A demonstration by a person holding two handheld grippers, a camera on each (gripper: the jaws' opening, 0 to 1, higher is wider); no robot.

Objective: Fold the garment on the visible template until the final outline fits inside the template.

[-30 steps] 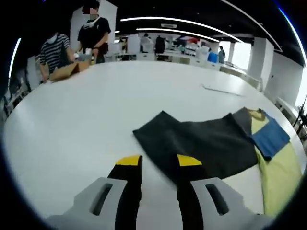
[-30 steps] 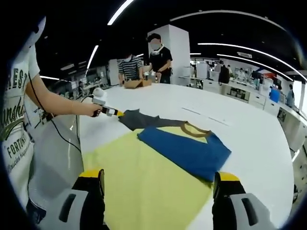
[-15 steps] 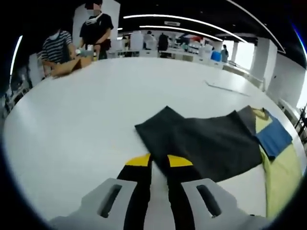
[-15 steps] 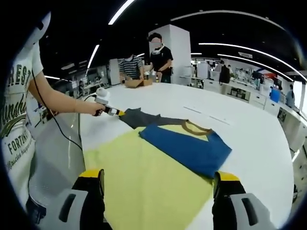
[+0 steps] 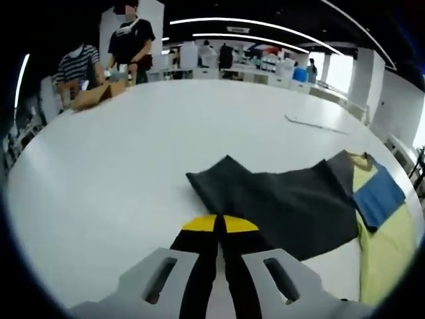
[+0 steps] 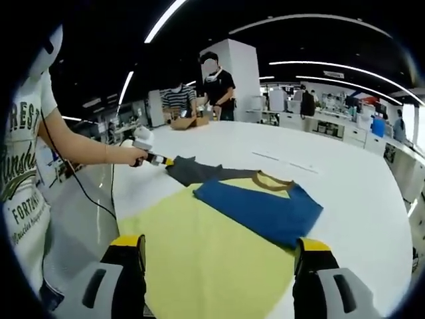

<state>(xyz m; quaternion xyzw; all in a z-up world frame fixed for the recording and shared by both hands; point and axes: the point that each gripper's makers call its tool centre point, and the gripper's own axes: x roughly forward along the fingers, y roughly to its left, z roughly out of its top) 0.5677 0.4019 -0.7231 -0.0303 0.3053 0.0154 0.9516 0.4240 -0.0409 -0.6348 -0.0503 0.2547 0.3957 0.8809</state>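
Left gripper view. The left gripper [image 5: 220, 224] rises from the bottom centre, its yellow-tipped jaws brought together at the near edge of the dark sleeve [image 5: 279, 206] of the garment. The tips appear pinched on that edge, though the cloth between them is too thin to make out for certain. The sleeve spreads from the centre toward the right of the frame over a white table [image 5: 133, 146]. At the right edge lie the blue panel [image 5: 380, 193] and the yellow body [image 5: 392, 246] of the same garment. Two people stand by a cardboard box [image 5: 93, 97] at the upper left.

Right gripper view. The right gripper [image 6: 216, 249] shows at the bottom corners, its jaws spread wide and holding nothing, poised above the near edge of the yellow body [image 6: 199, 252], which fills the lower centre. The blue panel [image 6: 259, 209] lies folded across it at centre right, a tan collar [image 6: 269, 179] just beyond. The left gripper [image 6: 143, 149], in a person's hand, meets the dark sleeve [image 6: 192, 171] at centre left. No template outline can be told apart from the cloth.

Step in hand, as judged: taking hold of the dark sleeve so as to fold it inward. The next move calls for lifting that sleeve and carrying it over the yellow body without dragging the rest; the free gripper may need to steady the near hem.
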